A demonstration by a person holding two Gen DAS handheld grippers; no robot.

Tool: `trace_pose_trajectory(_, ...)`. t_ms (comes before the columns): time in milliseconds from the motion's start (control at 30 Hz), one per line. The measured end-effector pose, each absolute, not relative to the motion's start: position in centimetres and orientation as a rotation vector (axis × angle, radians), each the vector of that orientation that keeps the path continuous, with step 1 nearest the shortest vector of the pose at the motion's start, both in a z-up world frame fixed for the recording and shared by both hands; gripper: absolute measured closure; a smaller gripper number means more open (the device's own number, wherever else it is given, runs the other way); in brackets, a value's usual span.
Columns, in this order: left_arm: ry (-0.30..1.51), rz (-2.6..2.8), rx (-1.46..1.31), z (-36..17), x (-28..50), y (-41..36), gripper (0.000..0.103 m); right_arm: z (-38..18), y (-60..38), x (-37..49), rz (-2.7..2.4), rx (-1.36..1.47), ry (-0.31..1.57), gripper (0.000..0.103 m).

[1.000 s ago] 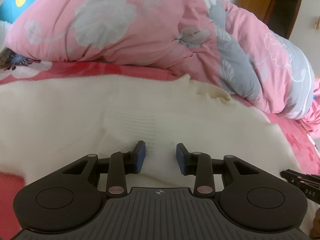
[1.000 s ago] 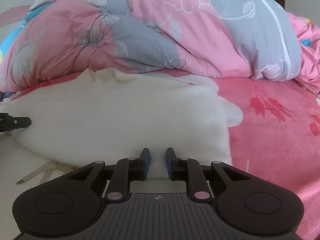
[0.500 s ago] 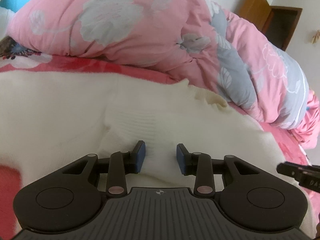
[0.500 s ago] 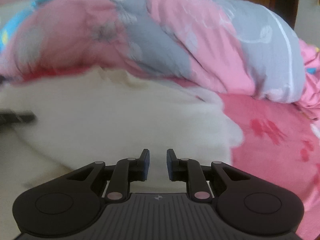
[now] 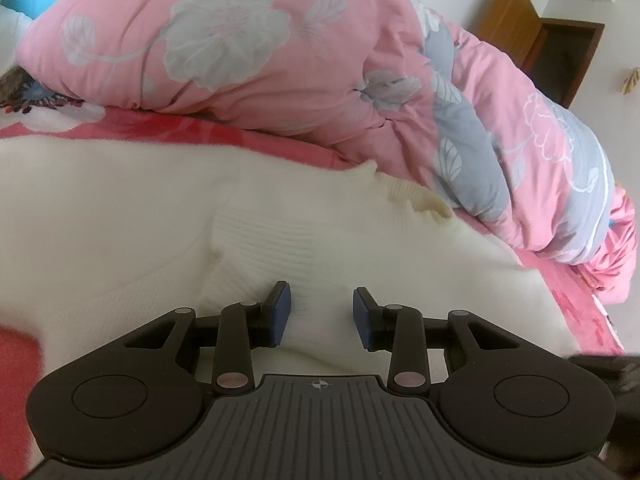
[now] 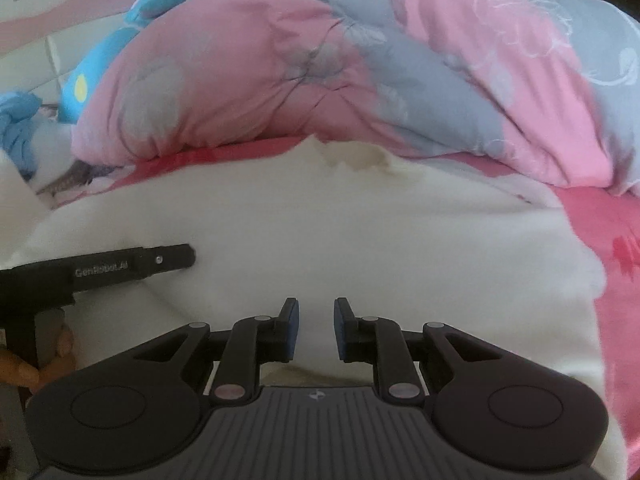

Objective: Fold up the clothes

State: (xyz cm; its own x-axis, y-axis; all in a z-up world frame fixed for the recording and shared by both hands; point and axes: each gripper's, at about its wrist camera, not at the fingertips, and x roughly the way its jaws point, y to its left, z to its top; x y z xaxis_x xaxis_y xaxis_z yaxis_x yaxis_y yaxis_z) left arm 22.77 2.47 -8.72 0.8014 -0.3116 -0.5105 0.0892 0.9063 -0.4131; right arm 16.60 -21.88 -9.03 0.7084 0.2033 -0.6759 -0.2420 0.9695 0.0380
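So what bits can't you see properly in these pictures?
- White sweater: near edge hidden behind the left gripper in the left wrist view.
- Right gripper: its body hides the sweater's near edge too.
- Quilt: pattern blurred in the right wrist view.

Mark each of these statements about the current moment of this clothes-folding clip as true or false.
1. A cream knit sweater lies spread on the bed. True.
2. The left gripper is clamped on a blue towel. False: nothing blue is held; its pads stand apart over the sweater.
3. A pink and grey floral quilt is bunched behind the sweater. True.
4. The right gripper is fully shut. False: a gap shows between its pads.
5. The sweater hangs from a hanger. False: it lies on the pink bedsheet.
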Motion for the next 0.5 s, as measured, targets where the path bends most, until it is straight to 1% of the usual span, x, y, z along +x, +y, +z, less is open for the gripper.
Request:
trace_pose_trajectory(133,0.605,-0.222,-0.389,-8.7,22.7,2.5,0.068,-9.4,-21.8,17.6,0.254,-0.053,0.777,0.083)
trace_pose_trajectory(267,0.603,-0.223,-0.394,-8.7,22.7,2.6,0.068,-7.5,-22.3,19.0,0.229,-0.026,0.720,0.083)
trace_pose_trajectory(367,0.603,-0.224,-0.401,-8.8,22.7,2.6,0.068,-9.2,-22.8,21.0,0.236,0.010,0.777,0.083)
trace_pose_trajectory(500,0.601,-0.225,-0.408,-8.7,22.7,2.7,0.068,-9.1,-22.9,21.9,0.242,-0.006,0.779,0.083)
